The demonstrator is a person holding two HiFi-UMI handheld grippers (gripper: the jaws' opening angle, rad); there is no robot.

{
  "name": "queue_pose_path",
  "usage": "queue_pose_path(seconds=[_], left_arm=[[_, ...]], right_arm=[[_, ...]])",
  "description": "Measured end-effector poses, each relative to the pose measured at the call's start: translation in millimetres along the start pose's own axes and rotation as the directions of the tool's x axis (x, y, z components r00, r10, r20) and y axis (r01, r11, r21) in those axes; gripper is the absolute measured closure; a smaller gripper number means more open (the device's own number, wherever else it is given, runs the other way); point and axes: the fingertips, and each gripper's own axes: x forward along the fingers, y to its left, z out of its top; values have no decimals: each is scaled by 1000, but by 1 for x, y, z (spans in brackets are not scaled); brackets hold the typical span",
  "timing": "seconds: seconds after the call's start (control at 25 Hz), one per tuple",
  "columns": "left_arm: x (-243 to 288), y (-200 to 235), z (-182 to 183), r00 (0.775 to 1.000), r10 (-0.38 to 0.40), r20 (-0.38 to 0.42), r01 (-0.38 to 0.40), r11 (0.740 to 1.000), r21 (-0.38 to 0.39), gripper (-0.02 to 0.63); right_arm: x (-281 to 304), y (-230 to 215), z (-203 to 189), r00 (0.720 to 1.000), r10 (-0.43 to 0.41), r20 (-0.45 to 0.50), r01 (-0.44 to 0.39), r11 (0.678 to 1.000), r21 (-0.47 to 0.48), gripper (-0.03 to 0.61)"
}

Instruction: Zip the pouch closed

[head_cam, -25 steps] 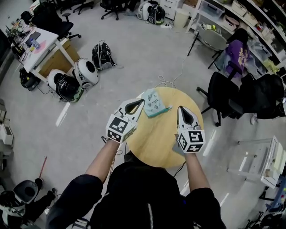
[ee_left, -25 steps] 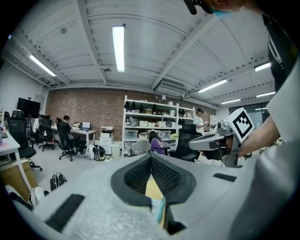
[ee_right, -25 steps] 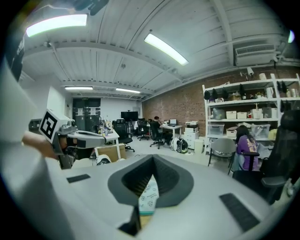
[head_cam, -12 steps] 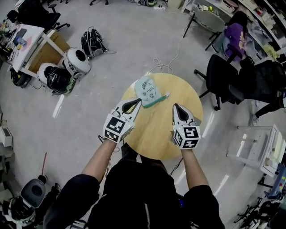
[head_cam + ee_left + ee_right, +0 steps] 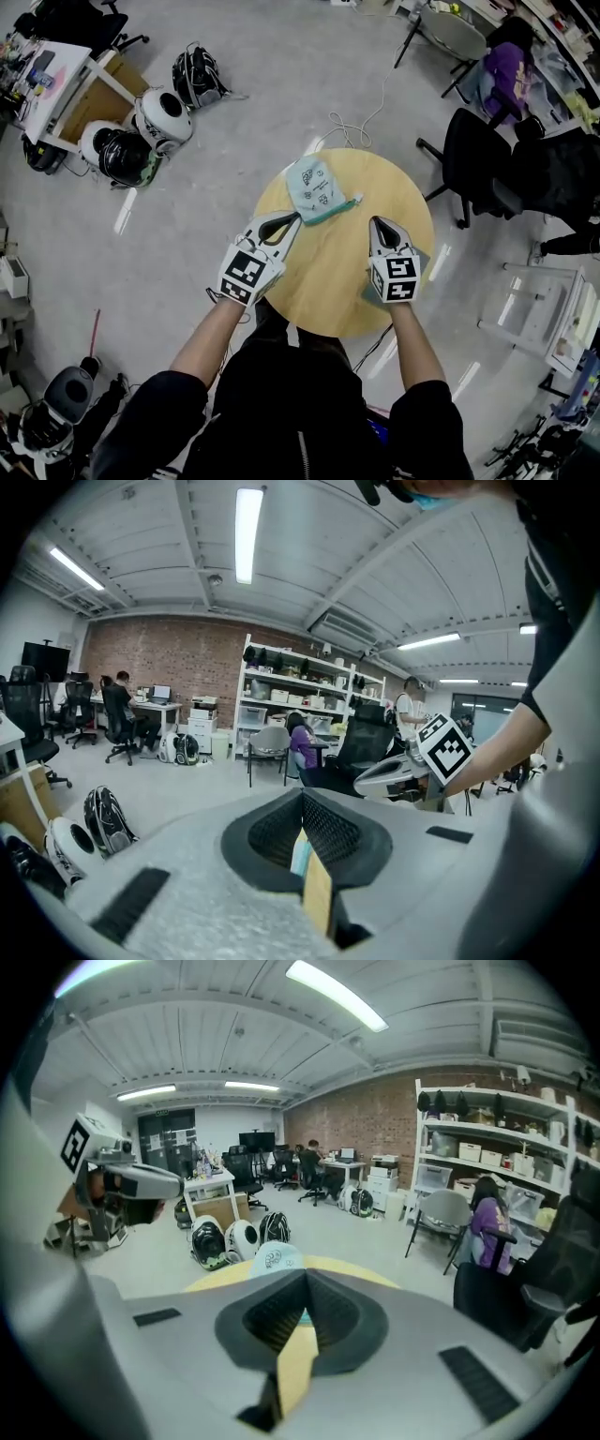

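Note:
A light teal pouch (image 5: pixel 314 190) with printed patterns lies flat at the far left of the round wooden table (image 5: pixel 337 272), its darker zipper edge facing me. My left gripper (image 5: pixel 292 218) is shut and empty, its tip just short of the pouch's near corner. My right gripper (image 5: pixel 375 223) is also shut and empty, over the table to the right of the pouch. In the right gripper view the pouch (image 5: pixel 277 1260) shows just beyond the closed jaws. In the left gripper view only a sliver of pouch shows past the shut jaws, with the right gripper (image 5: pixel 403 772) off to the side.
Helmets (image 5: pixel 155 117) and a backpack (image 5: pixel 195 77) lie on the floor at the left by a white desk (image 5: pixel 56 70). A white cable (image 5: pixel 352 127) trails behind the table. Black office chairs (image 5: pixel 478 159) stand to the right, and a person in purple (image 5: pixel 511 80) sits beyond.
Both grippers have come down toward the tabletop, staying shut. The pouch has not moved.

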Motion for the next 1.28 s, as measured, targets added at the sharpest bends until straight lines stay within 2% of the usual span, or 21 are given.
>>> queue_pose_path(seconds=[0.16,0.52,0.72,1.08,1.16,1.28], left_arm=[[3,6,-6,1000,20,-17,-20,1000,-6,607],[4,25,-12,996,76,-51,-76,997,-3,607],[-2,32,-24,991,118,-71,-120,992,-27,607],[-17,34,-44,979,173,-105,-180,982,-56,607],[-20,36,-48,978,179,-110,-186,981,-59,607],[-24,37,-52,975,187,-117,-195,979,-63,607]], right_arm=[[23,-11,-14,997,50,-51,-53,997,-60,567],[77,-30,-42,971,148,-190,-180,970,-166,481],[103,-36,-62,947,194,-257,-215,975,-59,448],[125,-37,-81,928,230,-292,-212,973,91,431],[129,-39,-83,929,222,-296,-210,975,72,433],[131,-47,-89,922,203,-328,-223,975,-23,433]])
